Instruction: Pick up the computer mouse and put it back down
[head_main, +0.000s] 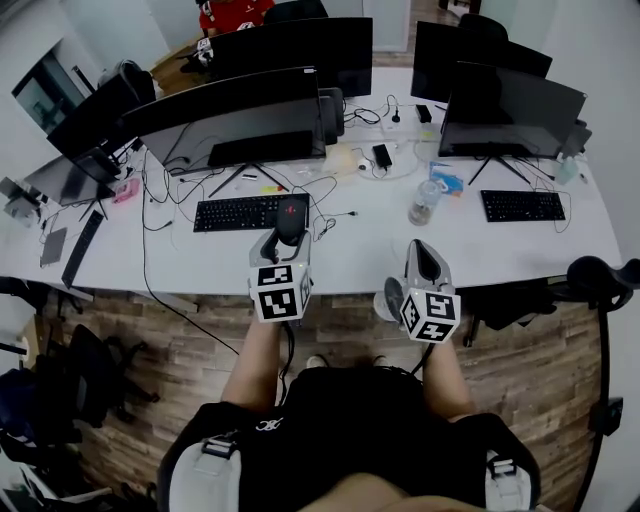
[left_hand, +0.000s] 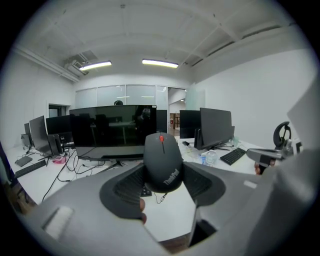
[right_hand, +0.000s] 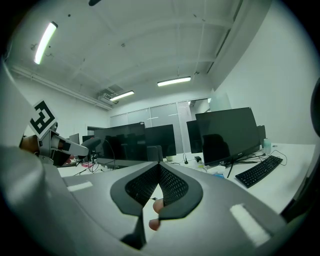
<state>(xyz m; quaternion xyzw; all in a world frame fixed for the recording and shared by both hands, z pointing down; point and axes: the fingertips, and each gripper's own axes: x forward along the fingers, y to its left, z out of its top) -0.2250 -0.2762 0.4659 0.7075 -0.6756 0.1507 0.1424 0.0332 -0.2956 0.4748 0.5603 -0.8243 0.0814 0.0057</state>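
Note:
A black computer mouse (left_hand: 162, 161) with a red scroll wheel is clamped between the pads of my left gripper (left_hand: 163, 186), lifted off the white desk (head_main: 350, 250). In the head view the mouse (head_main: 291, 219) hangs just right of a black keyboard (head_main: 237, 213), with the left gripper (head_main: 288, 232) around it. My right gripper (right_hand: 159, 184) has its two pads pressed together with nothing between them; in the head view the right gripper (head_main: 424, 257) hovers at the desk's front edge.
Several black monitors (head_main: 232, 125) stand along the desk, with loose cables (head_main: 165, 190), a second keyboard (head_main: 523, 205) at the right and a clear plastic bottle (head_main: 423, 203) near the middle. Office chairs (head_main: 600, 280) sit at both sides, over a wood-pattern floor.

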